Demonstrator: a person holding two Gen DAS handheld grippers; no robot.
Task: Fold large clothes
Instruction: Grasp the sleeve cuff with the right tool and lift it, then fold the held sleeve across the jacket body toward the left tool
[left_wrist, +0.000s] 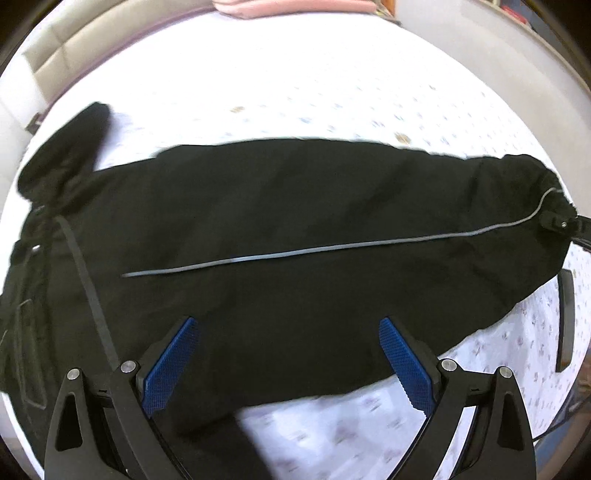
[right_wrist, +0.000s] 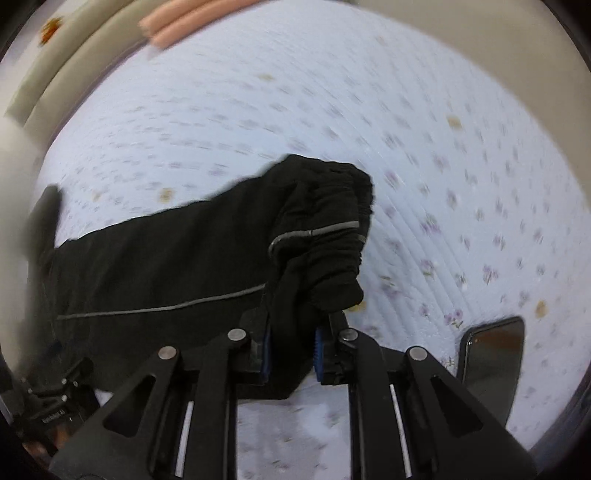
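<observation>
Your bed fills both views, a white quilted cover with small purple flowers, and a pink roll lies at its far edge. The trousers lie flat across it, black with a thin grey stripe running along the leg, waist end to the left and cuff to the right in your left view. Your left hand-held gripper hangs over the near edge of the cloth with its blue pads spread wide and nothing between them. Your right hand-held gripper is clamped on the gathered cuff; the black fabric is bunched up between the blue pads and lifted off the cover, so the stripe bends sharply there. In the left view that gripper shows only as a small black tip at the cuff. A dark phone lies on the cover just right of the cuff, apart from the trousers.
</observation>
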